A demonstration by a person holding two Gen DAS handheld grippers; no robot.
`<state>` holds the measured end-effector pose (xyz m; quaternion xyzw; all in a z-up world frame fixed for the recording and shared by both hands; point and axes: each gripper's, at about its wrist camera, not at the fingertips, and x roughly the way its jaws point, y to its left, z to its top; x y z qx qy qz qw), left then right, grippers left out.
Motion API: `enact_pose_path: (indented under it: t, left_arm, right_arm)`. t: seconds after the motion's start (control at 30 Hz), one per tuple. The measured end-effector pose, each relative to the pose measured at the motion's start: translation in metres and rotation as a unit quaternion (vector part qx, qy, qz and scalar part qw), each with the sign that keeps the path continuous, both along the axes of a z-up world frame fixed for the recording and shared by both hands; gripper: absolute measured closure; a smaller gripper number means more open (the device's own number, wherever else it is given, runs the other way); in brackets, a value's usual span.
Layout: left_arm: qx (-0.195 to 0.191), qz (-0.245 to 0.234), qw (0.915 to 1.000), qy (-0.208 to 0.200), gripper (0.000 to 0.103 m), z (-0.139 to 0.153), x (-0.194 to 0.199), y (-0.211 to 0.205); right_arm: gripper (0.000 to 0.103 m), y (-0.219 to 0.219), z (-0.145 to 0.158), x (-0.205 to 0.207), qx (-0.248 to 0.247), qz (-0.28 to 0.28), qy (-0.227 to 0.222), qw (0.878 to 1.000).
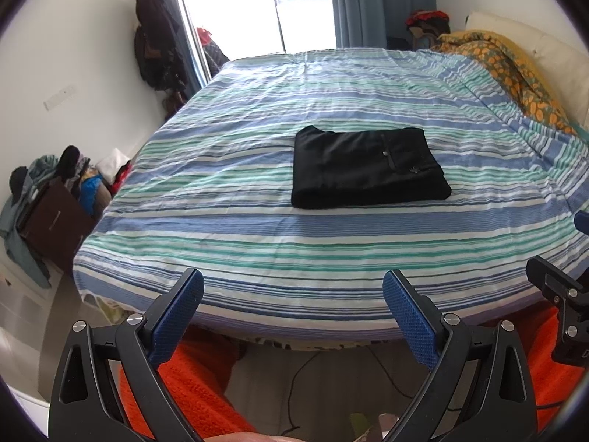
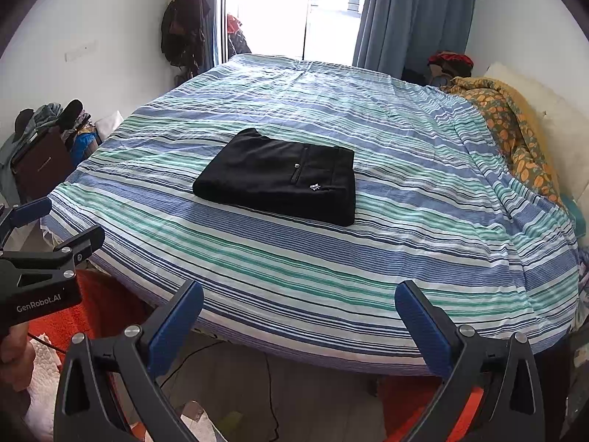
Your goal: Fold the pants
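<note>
- the bed carries everything we care about: its striped sheet is spread fairly flat, with a bunched orange-patterned quilt along the far right side and a pale pillow behind it.
- the black pants lie near the middle of the bed, already a compact rectangle with a pocket zip and small white logo on top; we judge the fold as good as done.
- the main risk from here, as we see it, is going back in: a pinch on the top layer alone could peel the stack open, and dragging it could ruck the sheet and skew the edges.
- the thick rolled edge facing us looks springy, so we think it could relax and slide open if nudged.
- our left hand-held gripper hangs off the near bed edge, fingers spread wide with nothing between them, well apart from the pants.
- our right hand-held gripper is the same: spread wide, empty, over the near edge.
- containers: we see none on the bed; a dark brown case stands on the floor at the left under piled clothes, and we cannot tell what is inside it.
</note>
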<state>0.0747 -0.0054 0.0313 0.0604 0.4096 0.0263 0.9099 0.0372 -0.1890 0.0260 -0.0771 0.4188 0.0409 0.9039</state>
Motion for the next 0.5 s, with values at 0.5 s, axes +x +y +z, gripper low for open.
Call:
enact_pose_path:
  t: [0.5]
  left_arm:
    - [-0.002, -0.002, 1.0000, 0.003, 0.004, 0.0005, 0.0005, -0.0003]
  right_arm:
    - [0.000, -0.0017, 0.0016, 0.0005, 0.001, -0.003, 0.000, 1.000]
